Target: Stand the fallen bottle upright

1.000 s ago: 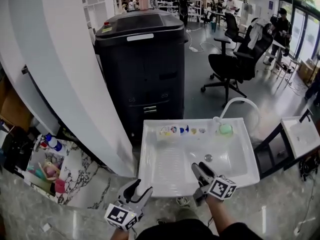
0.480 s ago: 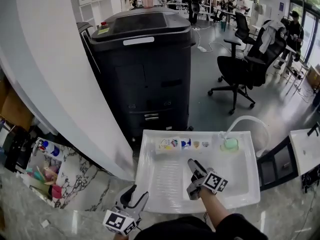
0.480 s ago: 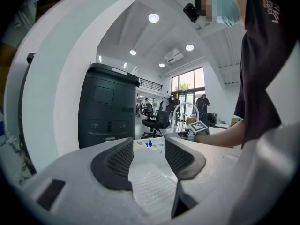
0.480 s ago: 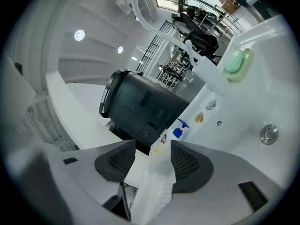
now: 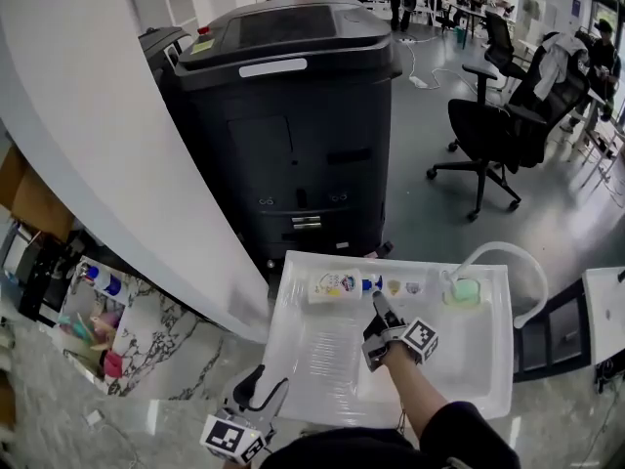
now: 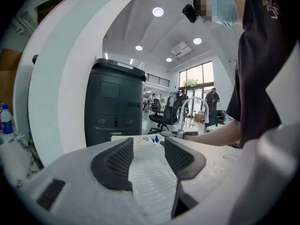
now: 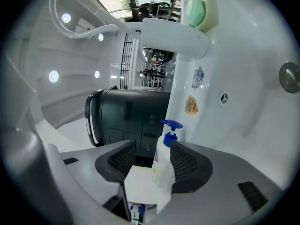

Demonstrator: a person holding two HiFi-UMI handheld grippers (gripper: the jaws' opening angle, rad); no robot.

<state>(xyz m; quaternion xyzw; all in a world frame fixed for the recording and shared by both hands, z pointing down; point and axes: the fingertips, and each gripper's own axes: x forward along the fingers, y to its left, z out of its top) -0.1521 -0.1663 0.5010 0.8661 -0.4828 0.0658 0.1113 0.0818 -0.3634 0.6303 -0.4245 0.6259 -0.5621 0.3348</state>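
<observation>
The sink point(image 5: 312, 360) is smooth, glossy white, plastic or ceramic, with a finely ribbed draining board and a dull metal drain fitting point(image 7: 289, 76). The bottle point(image 5: 337, 286) is white plastic with a shiny printed label and a blue plastic pump. The big black cabinet point(image 5: 283, 115) looks like matt plastic with a slightly glossier top. The marble-patterned surface point(image 5: 146, 345) and the grey floor point(image 5: 430, 213) are polished and reflective. The left gripper point(image 6: 147, 156) has matt black, finely textured pads point(image 6: 115, 165) in a smooth pale body.
</observation>
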